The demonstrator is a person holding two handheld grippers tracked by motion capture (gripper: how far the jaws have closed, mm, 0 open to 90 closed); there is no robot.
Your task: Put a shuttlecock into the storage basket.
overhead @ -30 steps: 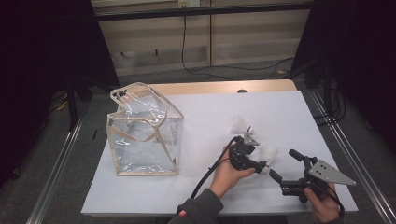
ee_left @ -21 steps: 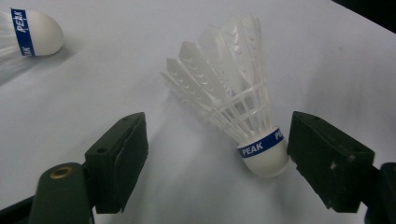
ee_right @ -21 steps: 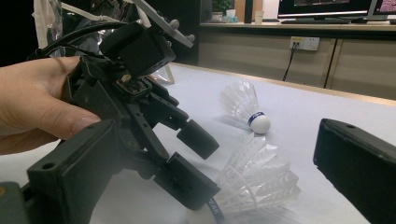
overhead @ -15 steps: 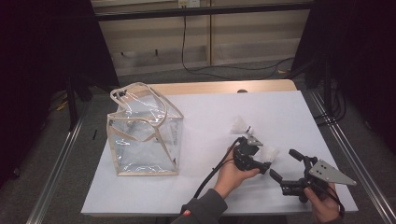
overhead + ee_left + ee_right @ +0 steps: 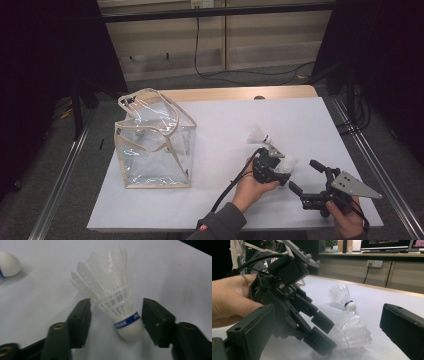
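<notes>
Shuttlecock: lies between my left gripper fingers, untouched.
Fingers: apart, just been closing.
Right gripper: fingers apart, empty.

Left gripper low, jaws half-spread and just closing; right gripper level, jaws wide.

In the left gripper view, a second shuttlecock is cut off by the left edge. In the right gripper view, the left gripper covers the cork end of the near shuttlecock. In the high view, the right hand is cut off by the bottom edge.
</notes>
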